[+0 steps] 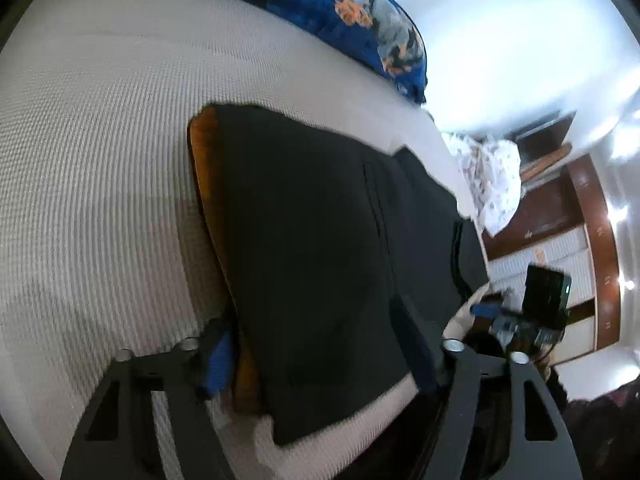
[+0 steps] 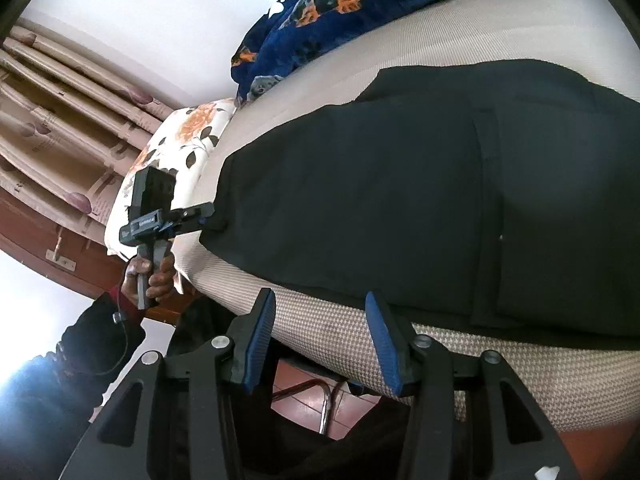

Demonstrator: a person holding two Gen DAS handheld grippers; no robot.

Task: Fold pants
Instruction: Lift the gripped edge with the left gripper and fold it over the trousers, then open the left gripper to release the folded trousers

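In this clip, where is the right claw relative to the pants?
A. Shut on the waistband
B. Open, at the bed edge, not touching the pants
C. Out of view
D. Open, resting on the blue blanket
B: the right claw is open over the bed edge, short of the pants, nothing between its fingers.

Home bedroom. Bed (image 1: 100, 140) with a cream waffle-weave cover, blue floral blanket (image 2: 360, 12) bunched at its far side, floral pillow (image 2: 188, 136) at one end. Pleated patterned curtains (image 2: 60, 120) beside a white wall (image 1: 520, 40). Dark wooden furniture (image 1: 552, 208) with a crumpled floral cloth (image 1: 496, 176) near it (exact piece hard to tell). Reddish tiled floor (image 2: 300, 400) under the bed edge.
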